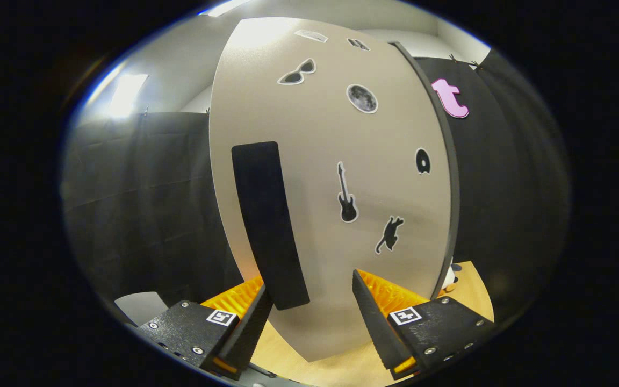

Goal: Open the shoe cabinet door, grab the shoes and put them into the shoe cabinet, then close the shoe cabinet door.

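- The gripper [312, 314] is spread open, its fingers [374, 317] either side of the black handle [269, 226] on the cabinet door [331, 134], gripping nothing.
- Step in hand looks like working the door.
- Next move likely calls for closing on the handle.

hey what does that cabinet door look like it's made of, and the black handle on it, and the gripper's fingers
Cabinet door: likely painted metal or laminated board, matte beige with a soft sheen; hard to say which. Black handle: a dull, lightless strip, perhaps foam or rubber. Gripper: open just ahead of the door, with fingers of black, finely ribbed plastic or rubber, backed by ridged orange plastic.
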{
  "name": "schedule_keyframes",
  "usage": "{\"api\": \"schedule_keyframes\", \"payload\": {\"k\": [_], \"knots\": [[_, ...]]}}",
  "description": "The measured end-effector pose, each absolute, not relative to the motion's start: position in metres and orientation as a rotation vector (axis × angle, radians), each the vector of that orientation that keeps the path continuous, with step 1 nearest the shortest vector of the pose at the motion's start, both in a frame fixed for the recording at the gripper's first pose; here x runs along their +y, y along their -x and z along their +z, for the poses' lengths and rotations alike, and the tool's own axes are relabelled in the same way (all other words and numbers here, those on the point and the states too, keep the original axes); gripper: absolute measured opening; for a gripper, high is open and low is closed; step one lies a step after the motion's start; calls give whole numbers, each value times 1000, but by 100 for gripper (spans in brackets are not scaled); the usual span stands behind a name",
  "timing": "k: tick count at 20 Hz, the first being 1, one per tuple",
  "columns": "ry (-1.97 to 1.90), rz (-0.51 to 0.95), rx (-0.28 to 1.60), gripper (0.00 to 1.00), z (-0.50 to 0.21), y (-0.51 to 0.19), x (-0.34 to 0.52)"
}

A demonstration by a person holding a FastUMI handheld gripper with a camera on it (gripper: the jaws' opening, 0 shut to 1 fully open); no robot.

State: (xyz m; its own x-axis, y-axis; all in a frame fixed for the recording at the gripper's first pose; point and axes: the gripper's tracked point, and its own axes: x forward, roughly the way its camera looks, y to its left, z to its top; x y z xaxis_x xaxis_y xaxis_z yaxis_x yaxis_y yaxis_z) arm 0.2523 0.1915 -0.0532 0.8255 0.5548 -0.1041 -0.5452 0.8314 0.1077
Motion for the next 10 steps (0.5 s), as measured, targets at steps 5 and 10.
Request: {"api": "schedule_keyframes", "payload": {"k": [5,10], "knots": [[-55,572,114,89,-52,-273,238],[-28,525,87,92,-48,-294,270]]}}
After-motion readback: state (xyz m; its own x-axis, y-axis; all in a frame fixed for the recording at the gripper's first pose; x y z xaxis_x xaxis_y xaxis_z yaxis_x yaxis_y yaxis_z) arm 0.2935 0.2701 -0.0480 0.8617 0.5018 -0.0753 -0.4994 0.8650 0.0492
